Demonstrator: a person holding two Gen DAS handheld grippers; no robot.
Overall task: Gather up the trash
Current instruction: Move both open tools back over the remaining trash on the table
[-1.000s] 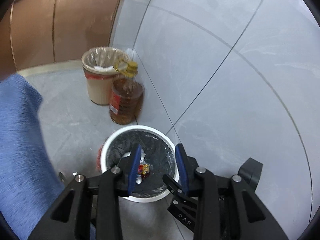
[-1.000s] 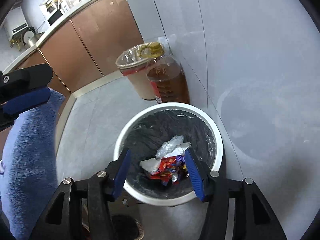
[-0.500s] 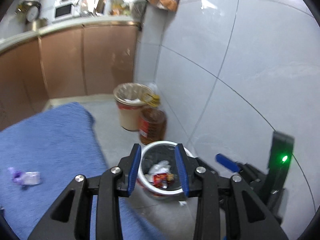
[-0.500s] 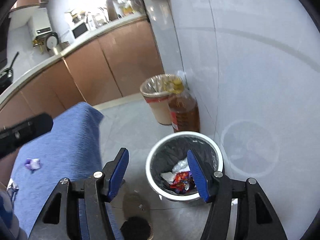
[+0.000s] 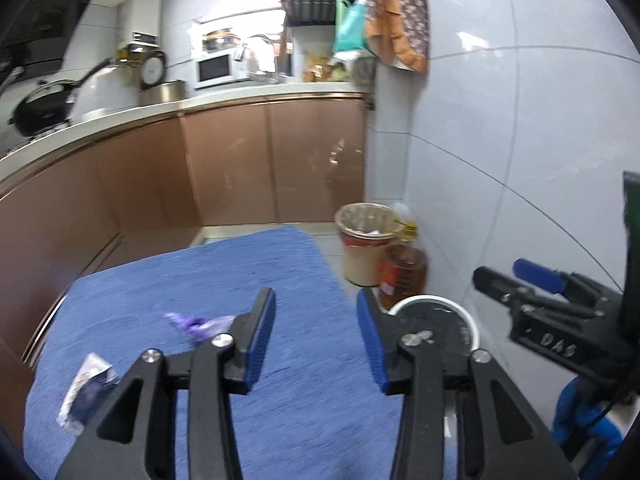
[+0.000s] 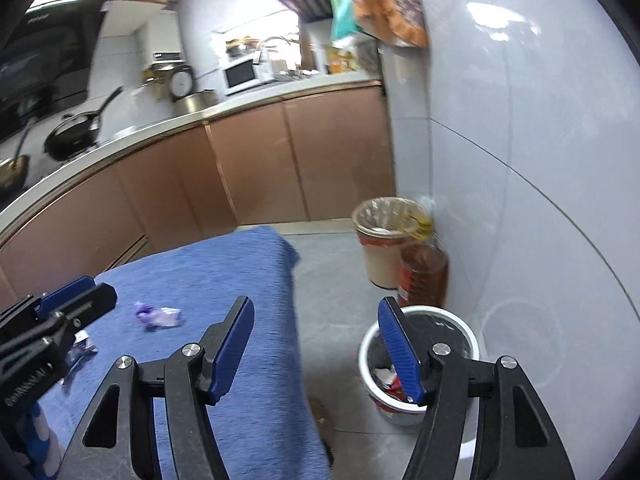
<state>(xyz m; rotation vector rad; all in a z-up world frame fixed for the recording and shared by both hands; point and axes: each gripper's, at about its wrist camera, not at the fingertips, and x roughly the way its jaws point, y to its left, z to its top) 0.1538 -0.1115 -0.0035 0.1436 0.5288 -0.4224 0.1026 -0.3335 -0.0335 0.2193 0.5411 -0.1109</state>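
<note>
A purple wrapper (image 5: 197, 323) and a dark foil wrapper (image 5: 86, 392) lie on the blue cloth (image 5: 208, 280) of the table. The purple wrapper also shows in the right wrist view (image 6: 157, 317). My left gripper (image 5: 316, 340) is open and empty above the cloth, right of the purple wrapper. My right gripper (image 6: 318, 346) is open and empty over the table's right edge. The white bin (image 6: 464, 320) with a black liner stands on the floor by the wall and holds wrappers (image 6: 390, 378); its rim also shows in the left wrist view (image 5: 436, 301).
A beige bin (image 6: 378, 240) and an oil bottle (image 6: 424, 270) stand by the tiled wall beyond the white bin. Brown cabinets (image 5: 224, 168) with a cluttered worktop run along the back. The right gripper shows at right in the left wrist view (image 5: 560, 312).
Both grippers have risen and pulled back from over the white bin, swinging left toward the blue table. The wrappers on the cloth have come into view.
</note>
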